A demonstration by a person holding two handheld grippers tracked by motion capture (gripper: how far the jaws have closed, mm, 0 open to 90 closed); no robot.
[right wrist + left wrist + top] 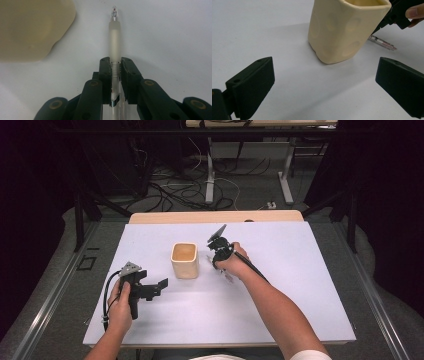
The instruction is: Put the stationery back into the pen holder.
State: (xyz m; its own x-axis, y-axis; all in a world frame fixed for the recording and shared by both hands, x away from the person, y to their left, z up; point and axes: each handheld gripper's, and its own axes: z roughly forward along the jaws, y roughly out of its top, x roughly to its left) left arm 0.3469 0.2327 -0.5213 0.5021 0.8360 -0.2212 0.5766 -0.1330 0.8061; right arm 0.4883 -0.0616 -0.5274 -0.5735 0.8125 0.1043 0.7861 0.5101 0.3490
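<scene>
The right hand-held gripper [115,75] has its jaws clamped tight on a clear pen [114,47], whose tip points away over the white desk [280,310]; in the high view this hand-held gripper [223,270] sits just to the right of the cream cup [185,260], tilted down toward the desk. The left hand-held gripper [324,82] has its jaws spread wide with nothing between them, aimed at the cup [342,30] from near its lower left; the pen [383,43] lies low beside the cup's far side.
</scene>
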